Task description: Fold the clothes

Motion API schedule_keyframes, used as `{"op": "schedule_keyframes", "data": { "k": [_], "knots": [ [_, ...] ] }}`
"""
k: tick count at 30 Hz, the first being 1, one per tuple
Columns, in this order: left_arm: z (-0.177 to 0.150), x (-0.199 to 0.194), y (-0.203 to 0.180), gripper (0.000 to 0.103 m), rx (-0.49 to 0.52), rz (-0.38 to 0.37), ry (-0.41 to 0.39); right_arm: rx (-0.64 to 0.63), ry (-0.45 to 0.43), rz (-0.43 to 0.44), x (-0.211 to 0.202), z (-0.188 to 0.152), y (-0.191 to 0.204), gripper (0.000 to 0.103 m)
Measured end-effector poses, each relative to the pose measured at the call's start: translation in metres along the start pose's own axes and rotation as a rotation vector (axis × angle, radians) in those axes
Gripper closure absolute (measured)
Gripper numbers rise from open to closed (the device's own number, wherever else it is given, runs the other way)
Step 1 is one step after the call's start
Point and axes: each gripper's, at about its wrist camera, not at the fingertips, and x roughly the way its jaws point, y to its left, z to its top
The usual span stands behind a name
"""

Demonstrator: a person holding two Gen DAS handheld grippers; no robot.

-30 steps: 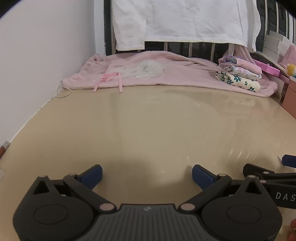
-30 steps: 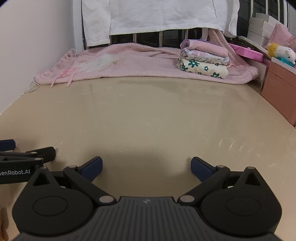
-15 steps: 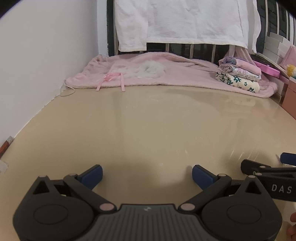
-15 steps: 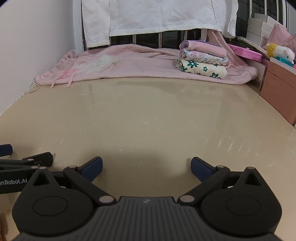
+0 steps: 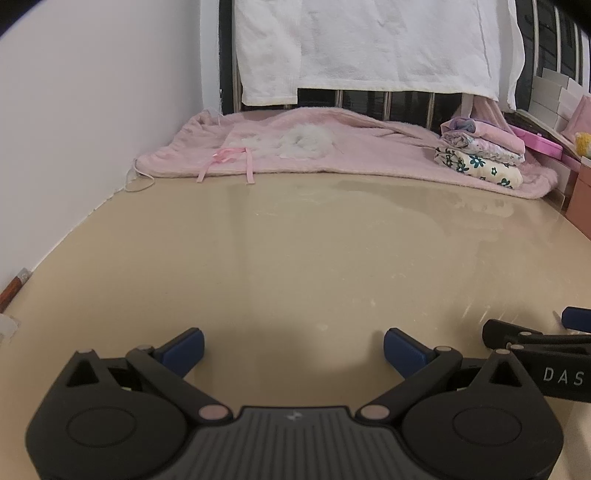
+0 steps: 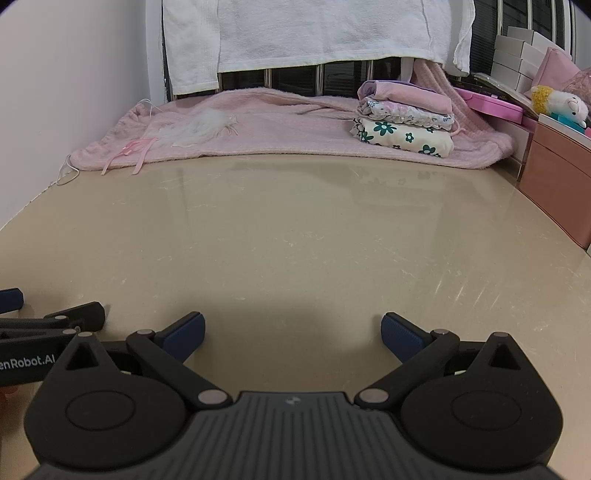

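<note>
**Both hand-held grippers wide and empty over the bare tabletop**

Your left hand-held gripper (image 5: 293,345) sits at 6 o'clock in its own view, blue pads spread wide with nothing between them, level and low over the beige tabletop (image 5: 295,251); whether it touches the surface cannot be told. At 3 o'clock in that view, the side of your right hand-held gripper (image 6: 291,332) shows just beside it.

Your right one is held the same way: spread wide, empty, pointing straight ahead across the tabletop. The left one's side shows at its 9 o'clock.

The clothes lie well apart from both, at the far edge. At 11 to 12 o'clock, a pink garment (image 5: 332,147) is spread flat, with a ribbon bow (image 5: 225,157) and a white fluffy patch (image 5: 306,138). At 1 o'clock, a stack of folded clothes (image 6: 404,118) rests on it, a floral piece at the bottom. A white towel (image 6: 314,33) hangs behind.
</note>
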Motion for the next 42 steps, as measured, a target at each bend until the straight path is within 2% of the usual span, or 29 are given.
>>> {"op": "schedule_keyframes", "data": {
  "k": [42],
  "knots": [
    [0.0020, -0.0012, -0.0027, 0.000, -0.005, 0.001, 0.008, 0.005, 0.000, -0.004, 0.0004, -0.0001, 0.0028, 0.001]
  ]
}}
